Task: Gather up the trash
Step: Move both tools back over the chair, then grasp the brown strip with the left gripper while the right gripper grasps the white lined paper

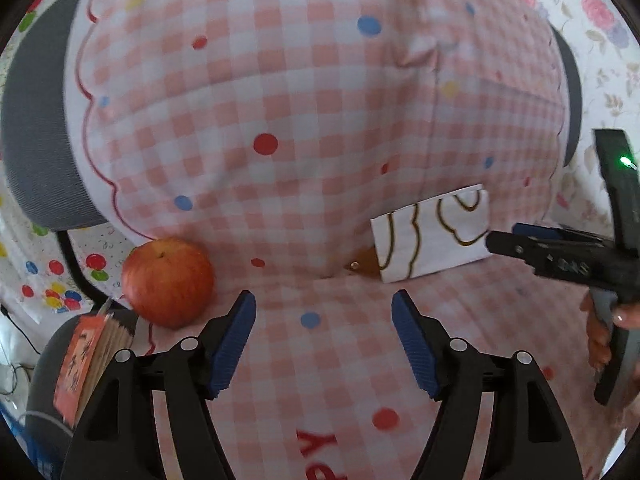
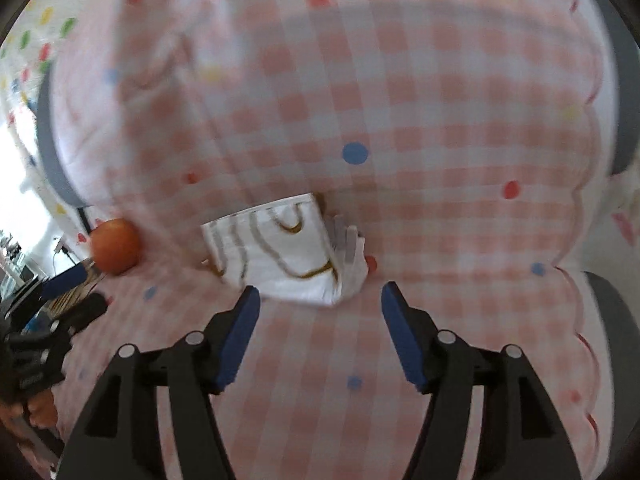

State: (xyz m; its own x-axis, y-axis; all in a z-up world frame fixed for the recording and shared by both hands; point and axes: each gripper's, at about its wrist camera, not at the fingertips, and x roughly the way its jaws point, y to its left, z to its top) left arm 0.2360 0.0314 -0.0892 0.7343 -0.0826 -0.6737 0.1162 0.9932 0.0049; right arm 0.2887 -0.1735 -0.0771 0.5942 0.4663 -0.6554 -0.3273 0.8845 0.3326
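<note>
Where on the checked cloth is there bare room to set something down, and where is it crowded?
Free: the wide stretch of checked cloth above the apple and white patterned wrapper, plus the strip between them. Crowded: the left edge, where the apple sits beside an orange booklet, and the wrapper's right end, with the right gripper close.

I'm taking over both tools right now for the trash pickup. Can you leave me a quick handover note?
Left tool: open, empty, over the checked cloth.
Right tool: open, empty, just short of the white wrapper.
Wrapper lies on the cloth, folded, brown wavy lines on it, a brown scrap at its edge. Apple sits at the cloth's left edge, with a small orange booklet beside it.
Done: nothing collected, as far as the views show.
Left: grab the wrapper, probably with the right tool, and bin it; no bin is in view.
</note>
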